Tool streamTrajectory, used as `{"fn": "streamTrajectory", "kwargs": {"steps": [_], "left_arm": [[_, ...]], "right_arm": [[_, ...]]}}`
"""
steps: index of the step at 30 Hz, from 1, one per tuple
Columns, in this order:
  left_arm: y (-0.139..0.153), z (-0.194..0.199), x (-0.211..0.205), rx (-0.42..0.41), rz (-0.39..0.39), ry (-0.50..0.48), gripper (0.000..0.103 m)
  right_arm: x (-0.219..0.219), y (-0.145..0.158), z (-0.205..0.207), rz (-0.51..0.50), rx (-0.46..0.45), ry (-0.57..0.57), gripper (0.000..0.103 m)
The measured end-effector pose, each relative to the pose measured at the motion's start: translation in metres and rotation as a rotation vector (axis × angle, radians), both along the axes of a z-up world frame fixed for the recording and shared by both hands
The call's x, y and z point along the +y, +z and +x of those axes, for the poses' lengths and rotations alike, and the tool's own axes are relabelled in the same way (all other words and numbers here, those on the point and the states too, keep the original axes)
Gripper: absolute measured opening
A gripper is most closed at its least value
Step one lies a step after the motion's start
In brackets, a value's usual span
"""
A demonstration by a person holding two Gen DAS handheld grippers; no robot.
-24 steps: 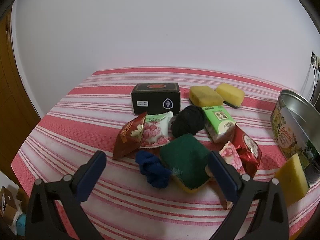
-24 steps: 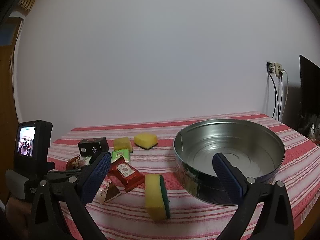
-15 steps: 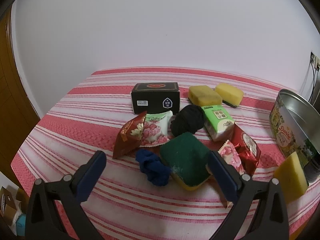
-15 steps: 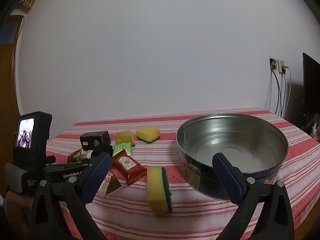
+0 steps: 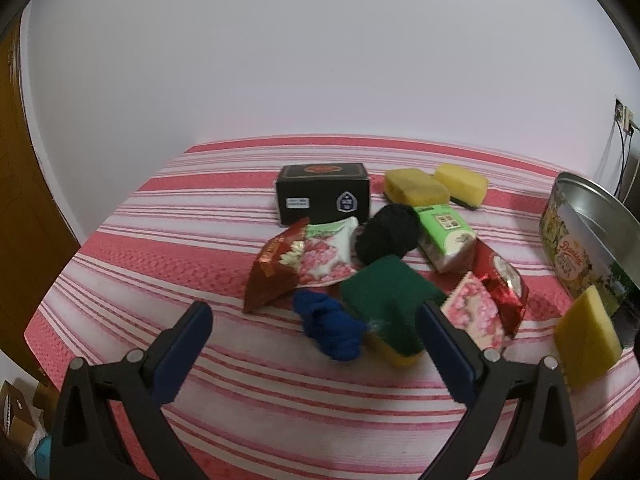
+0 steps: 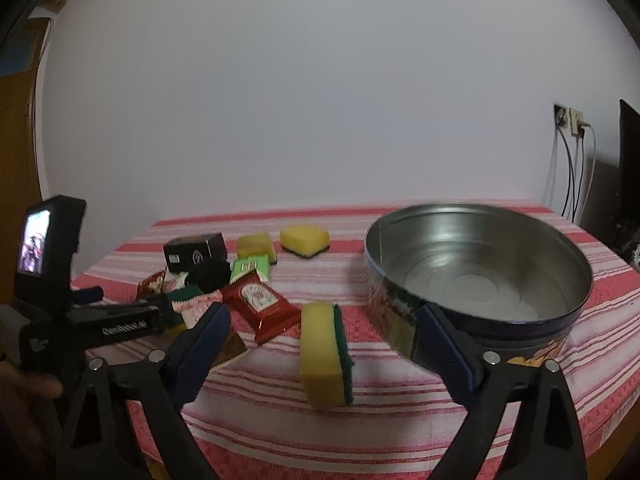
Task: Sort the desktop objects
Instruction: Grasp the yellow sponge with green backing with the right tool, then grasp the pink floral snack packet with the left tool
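Observation:
My left gripper (image 5: 316,334) is open and empty, just in front of a blue cloth (image 5: 328,326) and a green-topped sponge (image 5: 390,304). Around them lie red snack packets (image 5: 276,268), a pink packet (image 5: 474,314), a black cloth ball (image 5: 388,234), a green tissue pack (image 5: 448,236), a black box (image 5: 322,198) and two yellow sponges (image 5: 416,188). My right gripper (image 6: 320,338) is open and empty, with a yellow-green sponge (image 6: 324,354) standing on edge between its fingers' line. The round metal tin (image 6: 480,264) sits right of it, empty.
The table has a red and white striped cloth (image 5: 200,240). A white wall stands behind it. A wooden door (image 5: 16,200) is at the left. A wall socket with cables (image 6: 570,128) is at the right. The left gripper's body (image 6: 52,304) shows in the right wrist view.
Both grippers have moved forward toward the objects. The sponge on edge and the tin look larger in the right wrist view. Nothing on the table has moved.

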State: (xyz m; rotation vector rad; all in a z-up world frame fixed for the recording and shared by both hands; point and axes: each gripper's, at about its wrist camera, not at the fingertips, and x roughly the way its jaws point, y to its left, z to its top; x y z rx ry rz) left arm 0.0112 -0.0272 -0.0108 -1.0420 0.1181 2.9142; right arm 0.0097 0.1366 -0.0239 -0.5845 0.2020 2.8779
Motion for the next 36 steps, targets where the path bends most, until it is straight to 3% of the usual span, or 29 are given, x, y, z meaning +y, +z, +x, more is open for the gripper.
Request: {"fn": "streamTrajectory", "kwargs": {"steps": [4, 9, 12, 14, 16, 18, 22, 29, 36], "left_arm": [[0.001, -0.001, -0.009, -0.004, 0.037, -0.01, 0.103], [0.004, 0.002, -0.001, -0.035, 0.087, -0.094, 0.103], [0.001, 0.004, 0.008, -0.063, 0.097, -0.137, 0.102], [0.0, 0.007, 0.011, -0.085, 0.119, -0.152, 0.102], [-0.002, 0.01, 0.012, -0.109, 0.158, -0.166, 0.102], [-0.002, 0.013, 0.013, -0.116, 0.187, -0.177, 0.1], [-0.004, 0.013, 0.026, -0.164, 0.209, -0.217, 0.08], [-0.011, 0.011, 0.051, -0.205, 0.205, -0.238, 0.074], [-0.011, 0.006, 0.066, -0.218, 0.224, -0.232, 0.074]], "right_arm": [[0.003, -0.01, -0.014, -0.018, -0.061, 0.009, 0.09], [0.001, -0.024, -0.038, -0.008, -0.147, 0.028, 0.088], [-0.003, -0.034, -0.053, 0.042, -0.226, 0.019, 0.065], [-0.001, -0.04, -0.059, 0.037, -0.271, 0.029, 0.038], [0.005, -0.047, -0.062, 0.004, -0.296, 0.04, 0.032], [0.008, -0.047, -0.06, -0.01, -0.281, 0.049, 0.031], [0.007, -0.037, -0.045, 0.009, -0.2, 0.059, 0.03], [0.01, -0.018, -0.013, 0.052, -0.086, 0.047, 0.03], [0.016, -0.016, -0.014, 0.038, -0.074, 0.038, 0.031]]}}
